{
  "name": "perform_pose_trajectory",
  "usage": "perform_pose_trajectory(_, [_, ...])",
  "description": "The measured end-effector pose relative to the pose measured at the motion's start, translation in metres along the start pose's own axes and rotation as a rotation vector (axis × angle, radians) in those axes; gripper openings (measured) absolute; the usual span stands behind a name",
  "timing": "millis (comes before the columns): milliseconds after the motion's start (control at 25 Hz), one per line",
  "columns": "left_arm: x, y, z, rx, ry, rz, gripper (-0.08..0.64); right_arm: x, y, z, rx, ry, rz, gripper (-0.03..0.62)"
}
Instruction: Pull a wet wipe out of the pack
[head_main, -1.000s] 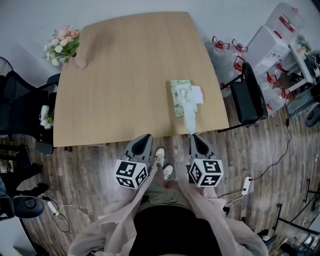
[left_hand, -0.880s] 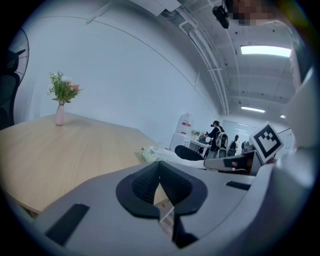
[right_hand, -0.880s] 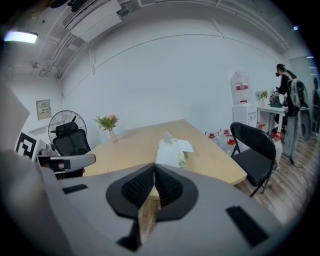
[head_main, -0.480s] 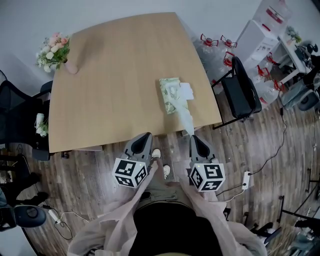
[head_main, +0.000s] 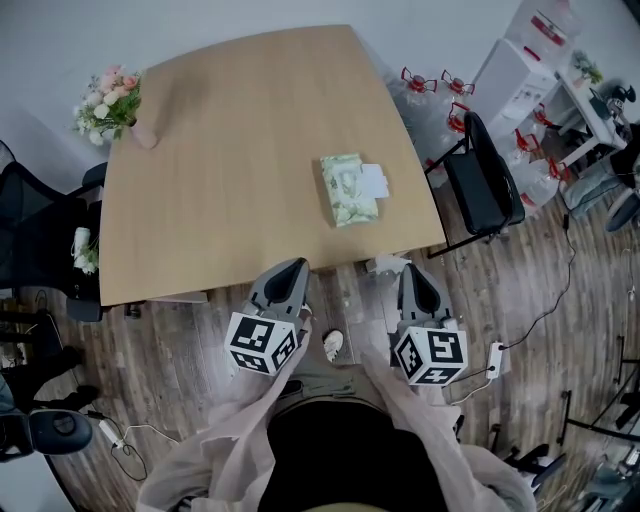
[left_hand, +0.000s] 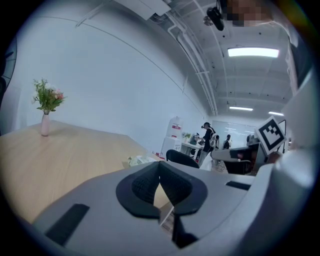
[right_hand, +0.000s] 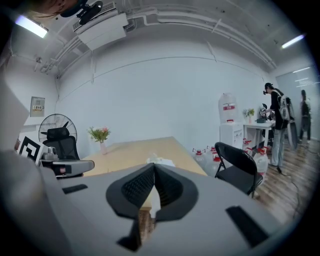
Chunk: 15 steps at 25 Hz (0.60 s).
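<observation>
Pack (head_main: 349, 190) lying flat on the table (head_main: 230, 130), ahead of the right gripper (head_main: 408, 268) and a little to its left, well apart from it; long axis running away from the person, near end canted slightly toward the right gripper; white lid (head_main: 373, 181) folded open on the side nearer the right gripper; the wipe (head_main: 386, 264) is clear of the pack, a small crumpled white piece at the right gripper's tip, just off the table's near edge and above the floor (head_main: 520, 300); right gripper with jaws closed together on the wipe, a white strip of which shows between the ribbed pads in the right gripper view; left gripper (head_main: 297, 264) with jaws closed tip to tip and nothing between them, only the table's edge showing through the small gap below the tips; it touches nothing, and the pack lies ahead of it and off to its right; both grippers held side by side in front of the body, short of the table's near edge, pointing forward across the table with noses dipped slightly; marker cubes toward the person; pale sleeves (head_main: 235, 440) running back from each gripper to the torso.
</observation>
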<state>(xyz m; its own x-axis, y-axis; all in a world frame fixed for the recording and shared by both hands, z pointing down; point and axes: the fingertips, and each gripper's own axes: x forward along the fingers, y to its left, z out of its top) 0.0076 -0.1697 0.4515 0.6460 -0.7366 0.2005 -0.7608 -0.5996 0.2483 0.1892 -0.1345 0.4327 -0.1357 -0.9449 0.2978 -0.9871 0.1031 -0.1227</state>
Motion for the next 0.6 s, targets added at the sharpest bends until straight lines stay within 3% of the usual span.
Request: perform_pose_trajectory(600, [-0.0076, -0.0004, -0.0016, 0.024, 0.012, -0.014, 0.011, 0.0050, 0.0000, -0.0015, -0.004, -0.009, -0.009, 0.009])
